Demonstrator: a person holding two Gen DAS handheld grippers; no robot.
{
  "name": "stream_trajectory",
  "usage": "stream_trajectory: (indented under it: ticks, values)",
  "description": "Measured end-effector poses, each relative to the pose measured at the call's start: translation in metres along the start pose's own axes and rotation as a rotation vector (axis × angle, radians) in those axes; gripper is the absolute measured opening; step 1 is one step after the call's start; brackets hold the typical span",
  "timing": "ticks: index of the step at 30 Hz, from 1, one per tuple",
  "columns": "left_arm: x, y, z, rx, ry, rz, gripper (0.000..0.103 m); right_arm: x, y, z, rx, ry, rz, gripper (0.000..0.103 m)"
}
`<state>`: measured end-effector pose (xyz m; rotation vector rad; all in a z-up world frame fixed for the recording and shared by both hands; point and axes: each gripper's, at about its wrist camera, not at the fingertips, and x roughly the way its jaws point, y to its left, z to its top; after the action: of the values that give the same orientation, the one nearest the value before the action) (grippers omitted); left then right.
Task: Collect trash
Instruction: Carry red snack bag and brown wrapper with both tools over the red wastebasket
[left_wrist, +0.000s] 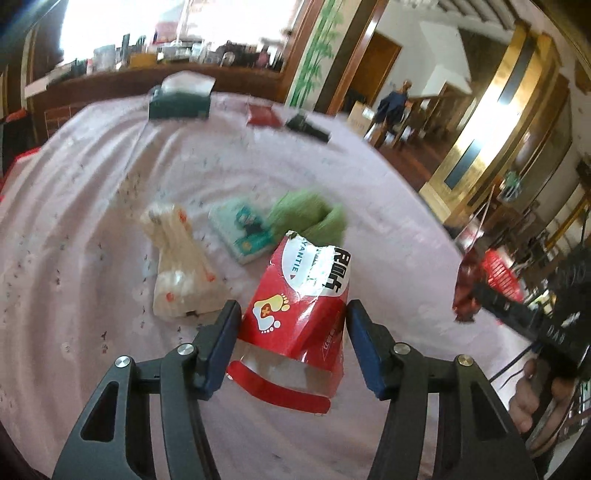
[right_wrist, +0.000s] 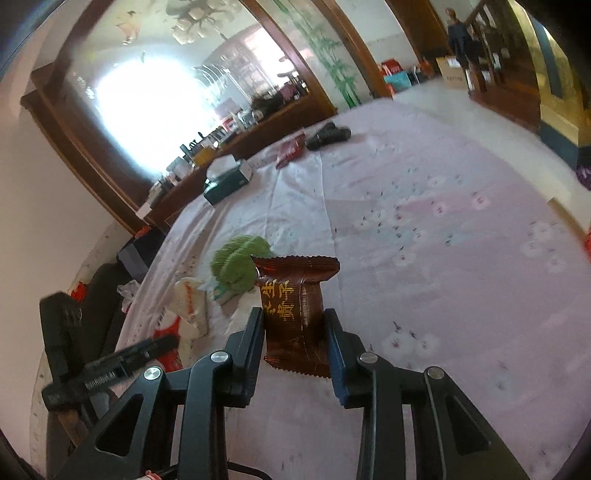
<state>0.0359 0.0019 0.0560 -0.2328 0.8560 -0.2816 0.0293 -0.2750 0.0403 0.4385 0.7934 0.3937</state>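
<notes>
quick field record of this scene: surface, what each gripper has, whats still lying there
surface: pink flowered cloth
left gripper: red torn box between its fingers, lifted
right gripper: shut on brown snack wrapper
still lying near: white plastic bag, teal card pack, green cloth
far end: dark tissue box, red packet, black item

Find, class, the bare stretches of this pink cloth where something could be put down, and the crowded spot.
Free: the wide stretch of pink cloth right of the brown wrapper, and the band between the green tissue box and the middle cluster. Crowded: that cluster, where the plastic bag, small packet and green cloth lie close together, behind the red box.
</notes>
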Motion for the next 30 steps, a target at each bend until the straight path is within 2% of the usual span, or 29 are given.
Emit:
stream_trajectory:
  ticks: [6,16,25,30]
  values:
    - [-0.039,-0.049,0.002,0.033,-0.081,-0.085,0.057,-0.064,0.007,-0.008,-0.039,-0.093,-0.017,0.034]
    - [-0.075,-0.134,-0.007,0.140,-0.132,-0.188,0.058,-0.158,0.006,-0.022,-0.054,-0.261,-0.051,0.034]
    - [-0.090,-0.191,-0.016,0.243,-0.153,-0.254,0.058,-0.220,-0.004,-0.035,-0.036,-0.389,-0.089,0.034]
    - [-0.094,-0.210,-0.018,0.295,-0.162,-0.259,0.058,-0.242,-0.010,-0.043,-0.023,-0.430,-0.108,0.034]
